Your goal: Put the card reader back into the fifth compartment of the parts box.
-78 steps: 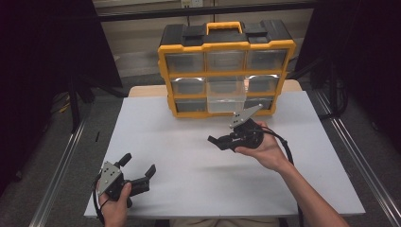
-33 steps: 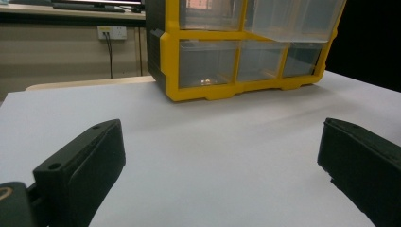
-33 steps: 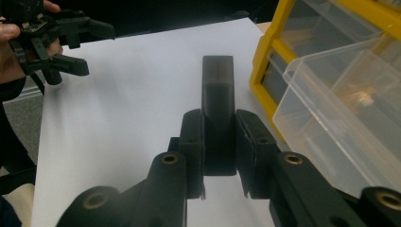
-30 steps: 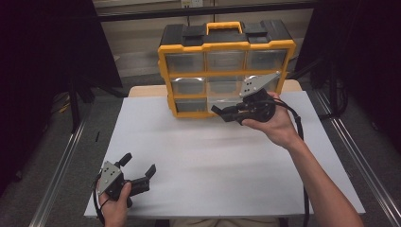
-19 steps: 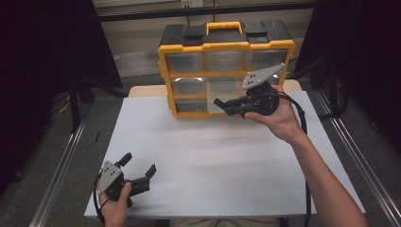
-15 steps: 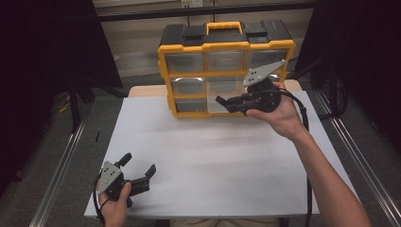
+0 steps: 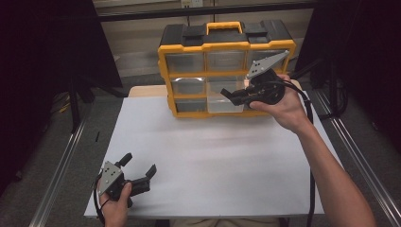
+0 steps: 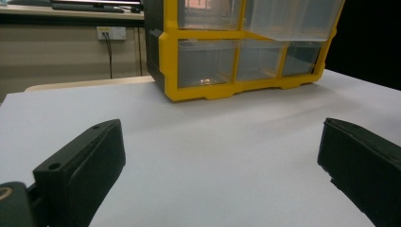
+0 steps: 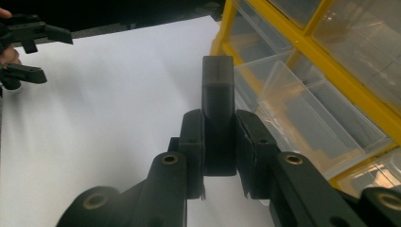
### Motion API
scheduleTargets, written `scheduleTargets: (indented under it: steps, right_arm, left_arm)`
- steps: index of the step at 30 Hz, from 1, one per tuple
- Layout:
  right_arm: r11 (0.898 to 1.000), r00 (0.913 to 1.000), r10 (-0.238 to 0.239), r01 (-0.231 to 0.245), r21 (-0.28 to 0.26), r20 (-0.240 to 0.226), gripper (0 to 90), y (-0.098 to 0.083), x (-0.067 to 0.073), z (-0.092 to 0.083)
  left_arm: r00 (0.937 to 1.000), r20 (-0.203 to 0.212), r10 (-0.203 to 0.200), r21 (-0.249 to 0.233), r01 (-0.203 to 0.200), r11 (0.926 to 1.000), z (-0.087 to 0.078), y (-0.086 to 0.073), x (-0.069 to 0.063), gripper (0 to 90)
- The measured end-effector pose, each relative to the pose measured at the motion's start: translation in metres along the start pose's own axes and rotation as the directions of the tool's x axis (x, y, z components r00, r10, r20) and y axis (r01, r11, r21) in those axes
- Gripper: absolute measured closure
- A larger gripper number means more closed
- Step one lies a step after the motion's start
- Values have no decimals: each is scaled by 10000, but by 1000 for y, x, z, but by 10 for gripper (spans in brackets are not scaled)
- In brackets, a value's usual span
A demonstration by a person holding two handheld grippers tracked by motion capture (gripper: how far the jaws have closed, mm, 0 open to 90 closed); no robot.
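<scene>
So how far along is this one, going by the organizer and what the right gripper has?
Done: one clear drawer of the yellow organizer stands pulled out, and the right gripper is shut on a small black block. In hand: the block is held beside that open drawer, not in it. Probably left: dropping it in and shutting the drawer. The left gripper sits open at the table's near edge.

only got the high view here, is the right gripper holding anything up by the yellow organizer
Observer: Yes. In the right gripper view, the right gripper is shut on a black block that sticks out past the jaw tips.
Operator: what's in the drawer next to it
Observer: The clear drawer is pulled out beside the block and looks empty.
Operator: left gripper got anything
Observer: No. The left gripper is open, with nothing between its jaws, over the white tabletop.
</scene>
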State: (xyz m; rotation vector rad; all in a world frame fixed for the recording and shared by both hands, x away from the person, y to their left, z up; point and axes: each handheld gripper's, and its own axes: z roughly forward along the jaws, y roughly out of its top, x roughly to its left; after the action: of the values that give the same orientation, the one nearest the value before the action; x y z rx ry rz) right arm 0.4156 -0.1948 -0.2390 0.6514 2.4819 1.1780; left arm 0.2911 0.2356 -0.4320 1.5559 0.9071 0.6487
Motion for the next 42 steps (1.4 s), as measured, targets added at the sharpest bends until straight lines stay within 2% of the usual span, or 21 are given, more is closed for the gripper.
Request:
scheduleTargets:
  steps: [11, 17, 27, 34, 42]
  right_arm:
    - [9997, 9997, 38, -45, 250, 252, 739, 14, -11, 0]
    - [9991, 9995, 3, -17, 433, 319, 739, 25, -16, 2]
    - [9961, 9990, 136, -173, 862, 433, 739, 32, -27, 8]
    - [9906, 9991, 71, -127, 1364, 411, 739, 35, -32, 15]
    - [9836, 9989, 251, -317, 1775, 393, 738, 41, -39, 23]
  left_arm:
    - [10000, 57, 74, 39, -75, 10000, 0, 0, -1, 17]
    - [10000, -41, 56, -3, -56, 10000, -1, 1, 1, 17]
    - [10000, -55, 27, -9, -27, 10000, -1, 1, 1, 17]
    - [10000, -57, 30, -15, -30, 10000, 0, 1, 0, 17]
    - [10000, -72, -41, -32, 41, 10000, 0, 0, 1, 17]
